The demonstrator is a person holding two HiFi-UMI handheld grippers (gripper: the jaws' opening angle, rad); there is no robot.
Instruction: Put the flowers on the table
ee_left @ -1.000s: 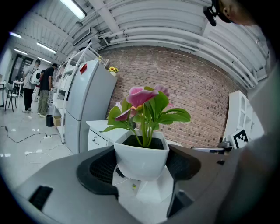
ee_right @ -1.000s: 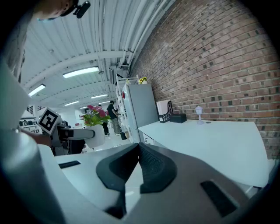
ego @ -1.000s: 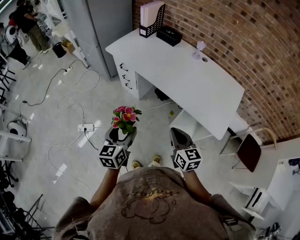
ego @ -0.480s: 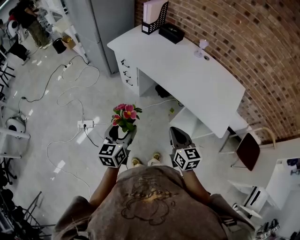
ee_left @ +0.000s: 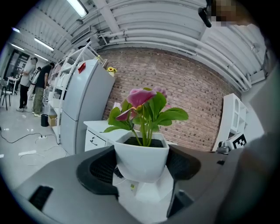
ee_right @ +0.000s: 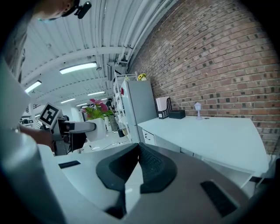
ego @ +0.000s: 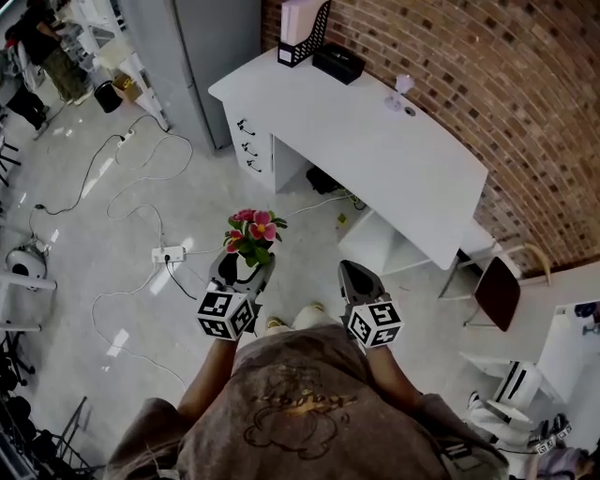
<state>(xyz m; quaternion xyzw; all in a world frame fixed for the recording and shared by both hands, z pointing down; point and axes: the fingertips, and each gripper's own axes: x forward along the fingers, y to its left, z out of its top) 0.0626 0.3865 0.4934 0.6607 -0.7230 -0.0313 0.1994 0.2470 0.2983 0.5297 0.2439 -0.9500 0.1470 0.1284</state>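
A white pot of pink flowers (ego: 251, 236) with green leaves is held upright in my left gripper (ego: 242, 269), which is shut on the pot. In the left gripper view the flower pot (ee_left: 141, 159) sits wedged between the two dark jaws. My right gripper (ego: 354, 279) is shut and holds nothing; its pads meet in the right gripper view (ee_right: 136, 162). The white table (ego: 375, 164) stands ahead along the brick wall, well beyond both grippers. The right gripper view shows the table (ee_right: 214, 138) to the right and the flower pot (ee_right: 96, 118) at left.
On the table's far end stand a black mesh file holder (ego: 302, 28), a black box (ego: 338, 63) and a small glass (ego: 401, 91). A grey cabinet (ego: 183, 56) stands left of the table, cables (ego: 131, 202) trail across the floor, and a chair (ego: 497, 295) is at right.
The person has stepped slightly forward; the table sits a little nearer in the head view. Both grippers keep their pose, the left still holding the flower pot.
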